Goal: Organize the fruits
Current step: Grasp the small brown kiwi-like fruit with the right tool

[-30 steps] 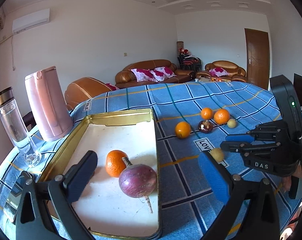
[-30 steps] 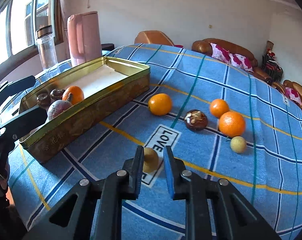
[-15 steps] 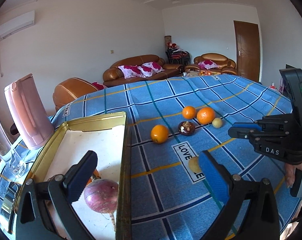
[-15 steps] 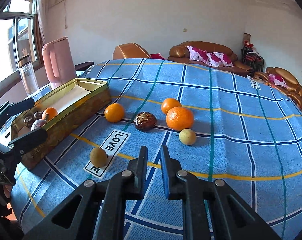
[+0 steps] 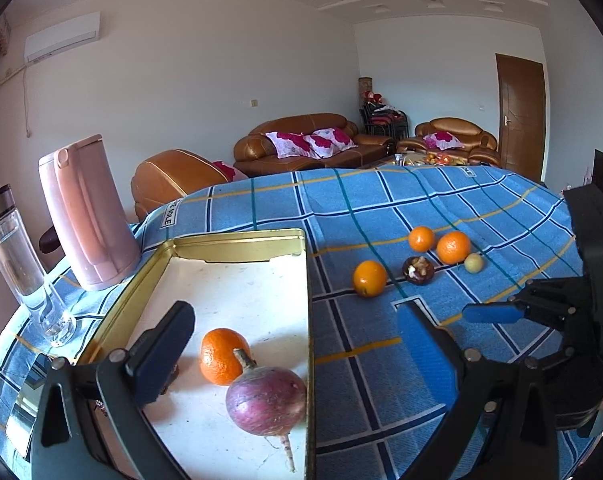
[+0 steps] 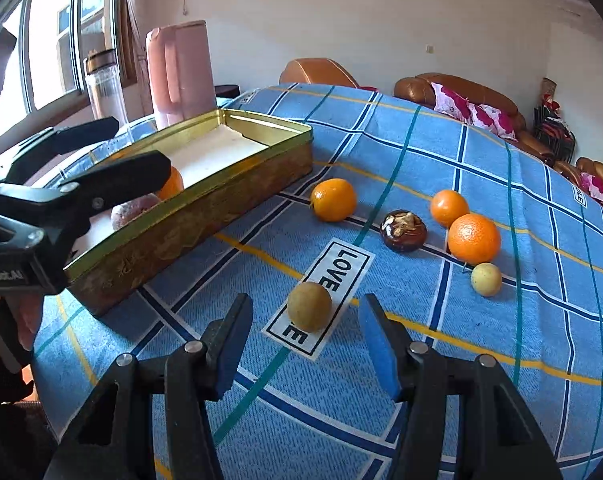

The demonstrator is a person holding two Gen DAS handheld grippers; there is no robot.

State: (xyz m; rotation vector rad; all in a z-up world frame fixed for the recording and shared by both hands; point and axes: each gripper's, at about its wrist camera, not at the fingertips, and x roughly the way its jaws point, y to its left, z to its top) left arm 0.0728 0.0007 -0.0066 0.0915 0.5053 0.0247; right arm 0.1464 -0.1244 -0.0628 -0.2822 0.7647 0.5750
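A gold tin tray [image 5: 237,246] [image 6: 237,184] holds an orange [image 5: 221,356] and a purple turnip-like root [image 5: 265,400]. My left gripper [image 5: 297,340] is open and empty over the tray's near end. On the blue cloth lie three oranges [image 6: 333,199] [image 6: 448,207] [image 6: 474,238], a dark mangosteen [image 6: 403,230], a pale green fruit [image 6: 486,278] and a small brown-yellow fruit [image 6: 309,306]. My right gripper [image 6: 305,332] is open, its fingers either side of and just short of the brown-yellow fruit.
A pink kettle [image 5: 85,216] and a clear glass bottle [image 5: 21,268] stand left of the tray near the table edge. The right gripper shows at the right of the left wrist view [image 5: 493,314]. Sofas stand behind the table.
My right gripper has opened and come back low to the brown-yellow fruit on the LOVE label. My left gripper has swung back over the tray.
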